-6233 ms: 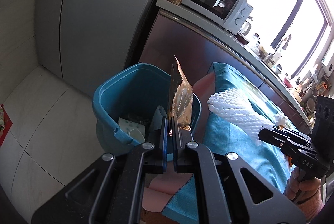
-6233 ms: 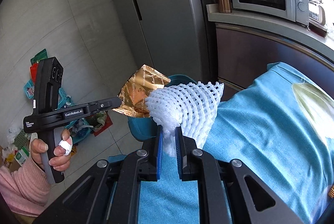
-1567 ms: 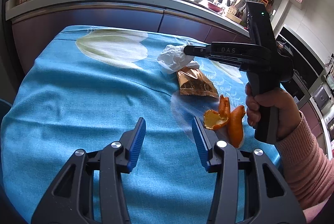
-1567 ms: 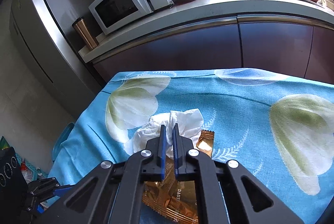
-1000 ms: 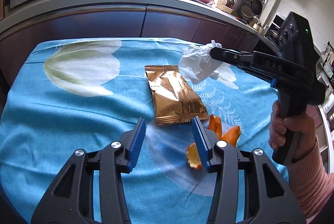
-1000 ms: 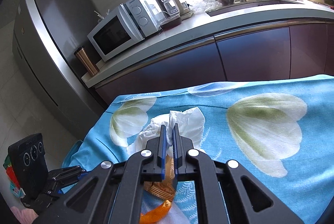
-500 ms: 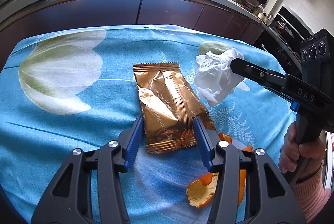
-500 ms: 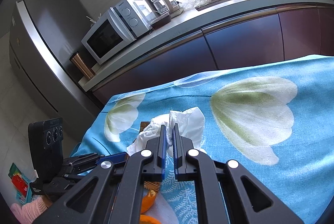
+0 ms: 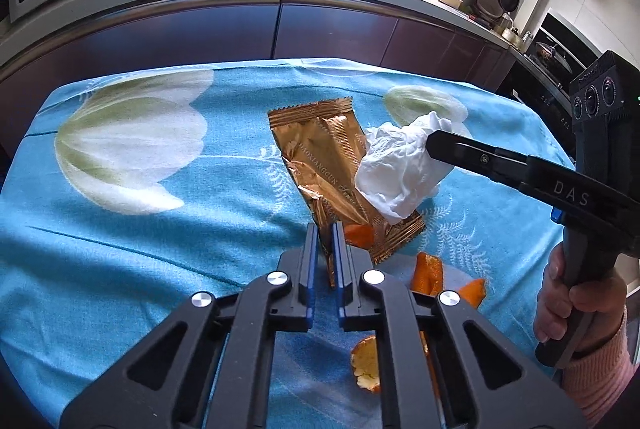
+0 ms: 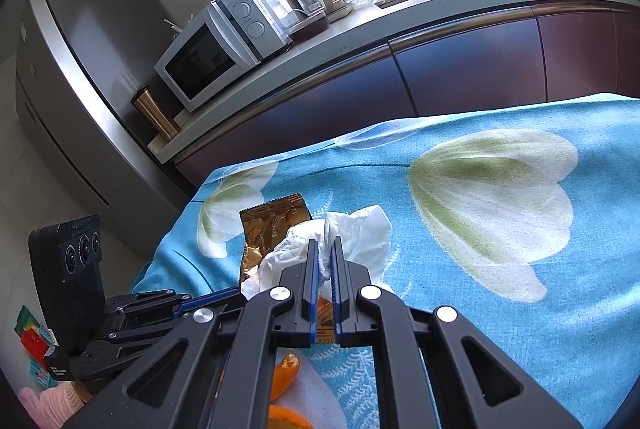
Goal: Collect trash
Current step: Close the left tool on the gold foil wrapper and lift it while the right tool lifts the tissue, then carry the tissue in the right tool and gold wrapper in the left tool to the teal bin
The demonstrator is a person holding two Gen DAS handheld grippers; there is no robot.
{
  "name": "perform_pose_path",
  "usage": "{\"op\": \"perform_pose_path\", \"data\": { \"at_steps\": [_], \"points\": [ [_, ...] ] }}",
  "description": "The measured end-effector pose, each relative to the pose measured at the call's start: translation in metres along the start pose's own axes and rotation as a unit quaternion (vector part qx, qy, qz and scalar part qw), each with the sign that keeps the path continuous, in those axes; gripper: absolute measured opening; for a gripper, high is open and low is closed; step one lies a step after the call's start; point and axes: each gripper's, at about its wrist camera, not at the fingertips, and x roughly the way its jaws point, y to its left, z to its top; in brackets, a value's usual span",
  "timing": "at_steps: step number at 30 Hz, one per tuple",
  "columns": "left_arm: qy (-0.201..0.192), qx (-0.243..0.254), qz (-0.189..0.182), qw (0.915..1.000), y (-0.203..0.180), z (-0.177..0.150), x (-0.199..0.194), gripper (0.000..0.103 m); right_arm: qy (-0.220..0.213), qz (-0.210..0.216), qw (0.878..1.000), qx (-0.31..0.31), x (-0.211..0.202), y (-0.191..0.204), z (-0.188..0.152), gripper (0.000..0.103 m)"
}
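**Both grippers loaded, peel left on the cloth**

My left gripper (image 9: 325, 229) has just been closing, and its jaws are now clenched on the near corner of the gold snack wrapper (image 9: 332, 165), which rises off the blue flowered tablecloth (image 9: 120, 249) at a tilt. My right gripper (image 10: 325, 249) is clamped on a crumpled white tissue (image 9: 400, 169), held just above the wrapper's far half.

What worries me is the grip on the wrapper. I have only a thin edge of slick foil between the pads, so a quick swing toward the bin could let it slide out and flutter to the floor. The tissue hangs close enough to the wrapper that the two may snag or brush if I lift both hands on crossing paths; moving them apart first seems safer. The tissue is loose and bunched, so a trailing fold could tear free or catch on the wrapper's crimped end.

The orange peel pieces (image 9: 428, 269) lie on the cloth just beside my left jaws, partly under the wrapper's corner. Dragging the wrapper rather than lifting it could scatter them toward the table's edge.
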Motion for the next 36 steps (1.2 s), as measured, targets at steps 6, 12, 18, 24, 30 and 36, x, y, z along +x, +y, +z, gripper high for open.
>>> {"op": "perform_pose_path", "data": {
  "at_steps": [6, 12, 18, 24, 30, 36],
  "points": [
    [-0.023, -0.009, 0.0, 0.9997, 0.007, -0.006, -0.024, 0.005, -0.011, 0.008, 1.0, -0.002, -0.008, 0.003, 0.001, 0.005],
    [-0.05, -0.015, 0.009, 0.9986, 0.017, -0.016, -0.058, 0.004, -0.021, 0.023, 0.999, -0.009, -0.015, 0.015, 0.0, 0.005],
    [-0.074, -0.03, 0.018, 0.9966, 0.032, -0.03, -0.094, 0.004, -0.031, 0.04, 0.999, -0.018, -0.023, 0.033, -0.004, 0.005],
    [-0.088, -0.037, 0.023, 0.9951, 0.045, -0.047, -0.123, 0.003, -0.029, 0.057, 0.998, -0.028, -0.025, 0.053, -0.012, 0.005],
    [-0.099, -0.053, 0.026, 0.9933, 0.059, -0.066, -0.146, 0.003, -0.02, 0.071, 0.997, -0.032, -0.021, 0.069, -0.021, 0.005],
    [-0.116, -0.074, 0.034, 0.9899, 0.078, -0.088, -0.176, 0.003, -0.015, 0.086, 0.995, -0.04, -0.02, 0.085, -0.028, 0.005]
  ]
}}
